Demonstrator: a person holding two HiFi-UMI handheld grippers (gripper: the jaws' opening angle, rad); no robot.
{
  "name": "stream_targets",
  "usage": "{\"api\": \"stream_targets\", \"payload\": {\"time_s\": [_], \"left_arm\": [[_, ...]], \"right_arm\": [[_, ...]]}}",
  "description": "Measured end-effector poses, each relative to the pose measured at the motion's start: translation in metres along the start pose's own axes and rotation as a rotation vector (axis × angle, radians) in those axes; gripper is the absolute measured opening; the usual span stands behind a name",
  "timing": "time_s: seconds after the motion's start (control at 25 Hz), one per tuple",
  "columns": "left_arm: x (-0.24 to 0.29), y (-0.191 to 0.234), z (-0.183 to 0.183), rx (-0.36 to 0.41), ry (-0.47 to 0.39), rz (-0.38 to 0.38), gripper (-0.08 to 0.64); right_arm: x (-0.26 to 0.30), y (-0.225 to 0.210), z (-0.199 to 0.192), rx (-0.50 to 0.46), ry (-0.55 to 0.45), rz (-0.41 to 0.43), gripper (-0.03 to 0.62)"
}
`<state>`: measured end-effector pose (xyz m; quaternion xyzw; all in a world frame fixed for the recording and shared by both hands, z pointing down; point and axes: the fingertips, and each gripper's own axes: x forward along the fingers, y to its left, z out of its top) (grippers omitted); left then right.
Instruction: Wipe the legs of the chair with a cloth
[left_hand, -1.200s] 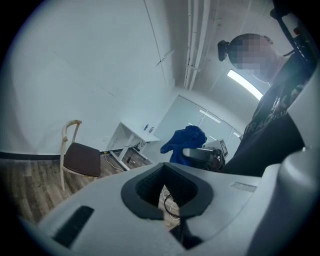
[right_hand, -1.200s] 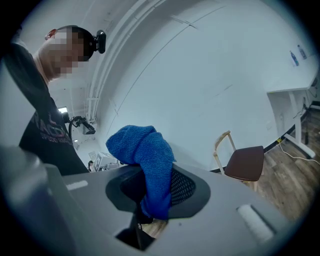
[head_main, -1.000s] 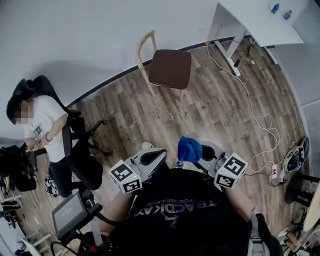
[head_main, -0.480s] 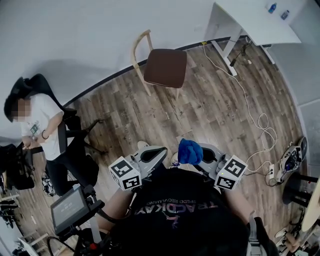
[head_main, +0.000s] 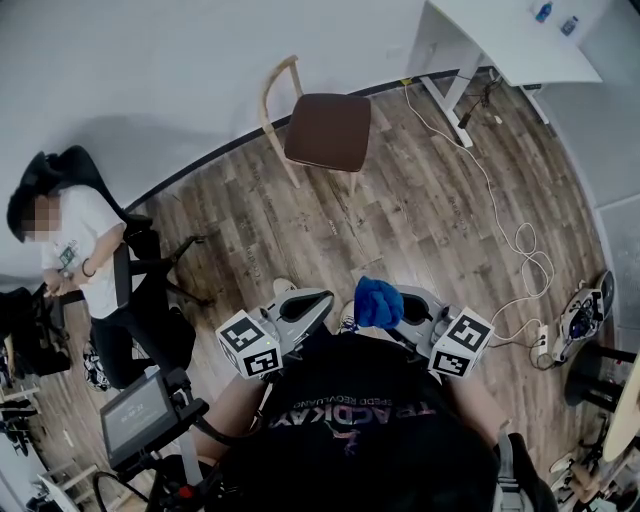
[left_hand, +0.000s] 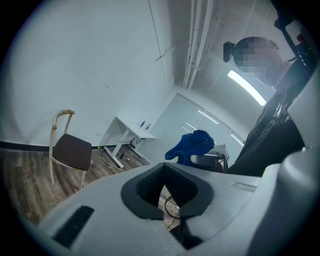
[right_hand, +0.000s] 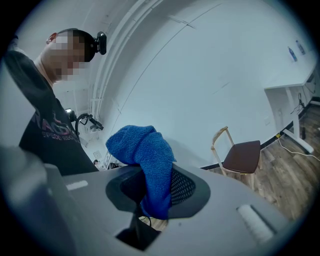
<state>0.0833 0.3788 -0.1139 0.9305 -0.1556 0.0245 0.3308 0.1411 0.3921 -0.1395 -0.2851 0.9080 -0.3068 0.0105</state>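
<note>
Right gripper view: right tongs (right_hand: 152, 196) pinch blue cloth (right_hand: 144, 150); left tongs (left_hand: 167, 194) together, empty.

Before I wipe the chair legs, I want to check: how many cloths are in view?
1. The cloth is clamped in the right gripper; the left gripper is empty. More could be hidden out of view.

White desk (head_main: 492, 40), seated person (head_main: 88, 250)
</note>
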Motion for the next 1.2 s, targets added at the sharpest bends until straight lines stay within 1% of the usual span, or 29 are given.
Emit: {"api": "stream_targets", "payload": {"time_s": [0.52,1.2], "left_arm": [[0.001,-0.002,-0.002,0.005,0.018,0.003,-0.002],[-0.001,0.003,-0.008,-0.016,0.021,0.021,-0.002]], "right_arm": [[-0.002,-0.002,-0.003,0.019,-0.004,0.0,0.095],[0.002,-0.003,-0.012,0.037,-0.001,0.015,0.095]]}}
